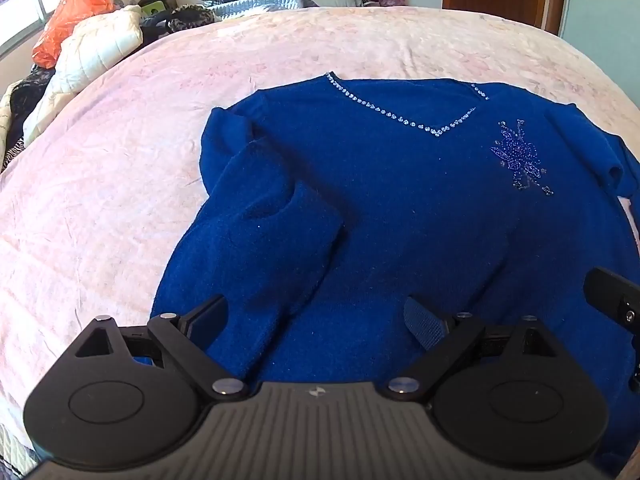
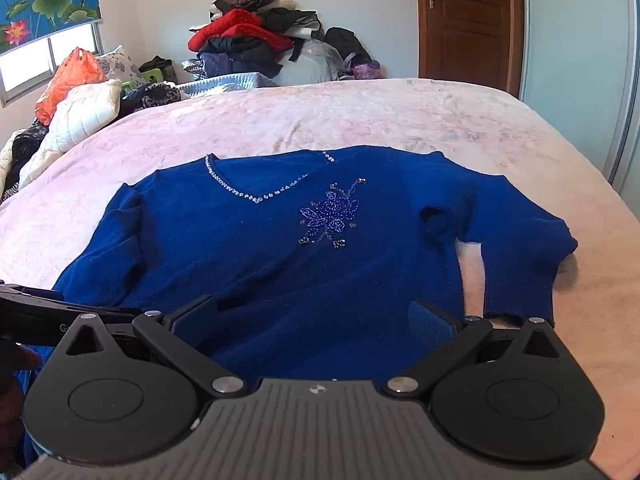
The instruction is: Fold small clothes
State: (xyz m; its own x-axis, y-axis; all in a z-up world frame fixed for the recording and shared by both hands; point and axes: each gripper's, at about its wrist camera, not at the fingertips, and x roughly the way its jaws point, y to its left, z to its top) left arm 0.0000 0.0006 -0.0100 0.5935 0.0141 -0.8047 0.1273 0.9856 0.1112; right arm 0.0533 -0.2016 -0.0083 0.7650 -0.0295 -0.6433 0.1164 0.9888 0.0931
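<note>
A blue sweater (image 1: 400,200) (image 2: 260,264) with a rhinestone V-neck and a beaded flower lies face up on the pink bedspread (image 1: 100,200) (image 2: 360,120). Its left sleeve (image 1: 260,248) is folded over the body; its right sleeve (image 2: 520,248) bends down beside the body. My left gripper (image 1: 316,316) hovers open over the lower left part, nothing between its fingers. My right gripper (image 2: 314,314) stands open above the lower middle of the sweater, holding nothing. A corner of the right gripper (image 1: 612,296) shows at the right edge of the left wrist view.
A heap of clothes (image 2: 260,40) sits past the far edge of the bed. Pillows and an orange bag (image 2: 68,80) lie at the far left under the window. A wooden door (image 2: 468,20) stands at the back right.
</note>
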